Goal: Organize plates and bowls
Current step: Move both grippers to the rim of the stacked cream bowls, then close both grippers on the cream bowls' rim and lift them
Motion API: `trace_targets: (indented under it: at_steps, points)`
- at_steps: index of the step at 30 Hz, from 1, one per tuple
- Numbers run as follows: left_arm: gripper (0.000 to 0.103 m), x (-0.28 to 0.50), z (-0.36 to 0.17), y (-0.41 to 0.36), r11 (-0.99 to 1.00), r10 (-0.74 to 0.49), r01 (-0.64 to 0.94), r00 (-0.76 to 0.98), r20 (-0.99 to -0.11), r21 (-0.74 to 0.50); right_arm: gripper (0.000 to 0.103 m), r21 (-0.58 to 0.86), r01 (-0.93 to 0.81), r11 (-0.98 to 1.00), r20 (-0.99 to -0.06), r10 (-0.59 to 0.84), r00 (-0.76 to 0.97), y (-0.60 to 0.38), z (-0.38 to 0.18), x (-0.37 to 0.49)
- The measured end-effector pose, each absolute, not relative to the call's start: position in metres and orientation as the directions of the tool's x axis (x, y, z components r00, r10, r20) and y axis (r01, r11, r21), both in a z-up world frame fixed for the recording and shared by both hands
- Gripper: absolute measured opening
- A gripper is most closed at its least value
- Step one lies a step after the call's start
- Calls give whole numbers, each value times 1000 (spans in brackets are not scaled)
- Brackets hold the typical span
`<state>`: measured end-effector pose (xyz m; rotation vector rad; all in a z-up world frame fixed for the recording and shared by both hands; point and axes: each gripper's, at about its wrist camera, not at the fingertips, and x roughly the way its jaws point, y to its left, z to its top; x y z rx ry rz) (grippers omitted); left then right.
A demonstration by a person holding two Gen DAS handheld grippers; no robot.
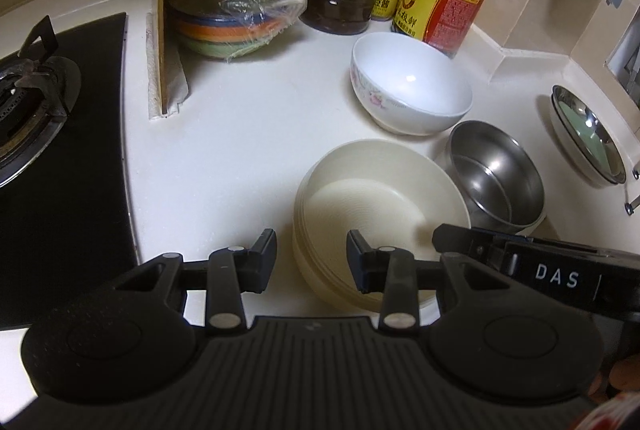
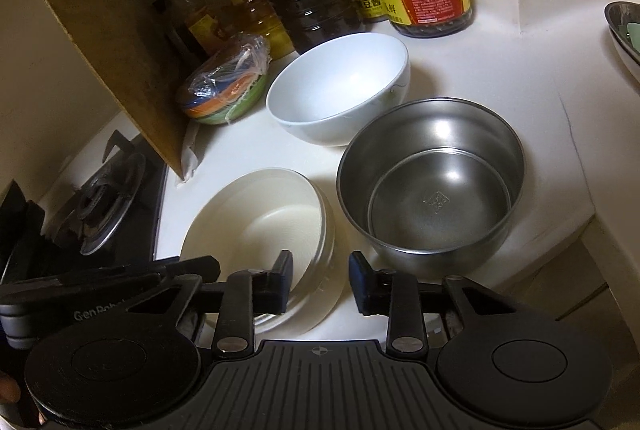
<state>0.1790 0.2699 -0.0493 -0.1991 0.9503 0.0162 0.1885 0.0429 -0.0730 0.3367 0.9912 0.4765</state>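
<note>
Black ribbed tool (image 1: 312,262), silver rivets

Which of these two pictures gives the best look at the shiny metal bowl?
The right wrist view: the metal bowl sits large and near the middle, its whole rim and stamped bottom showing. In the left wrist view the bowl is smaller, off to the right, its near edge hidden behind the other claw.
</note>
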Motion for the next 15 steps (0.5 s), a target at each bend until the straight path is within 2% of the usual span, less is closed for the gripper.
trace_targets:
  at_steps: [2, 5, 15]
  points:
    - [27, 180, -51, 271, 981, -78, -99, 581, -810, -166, 22, 481, -236, 844, -710, 533, 460, 44, -73, 188]
    - [18, 179, -51, 272, 981, -90, -88, 583, -807, -173, 20, 460, -250, 852, -713, 522, 468, 48, -71, 187]
    - [17, 169, -31, 278, 980, -79, -92, 630, -773, -175, 19, 455, -292, 841, -699, 540, 468, 55, -58, 187]
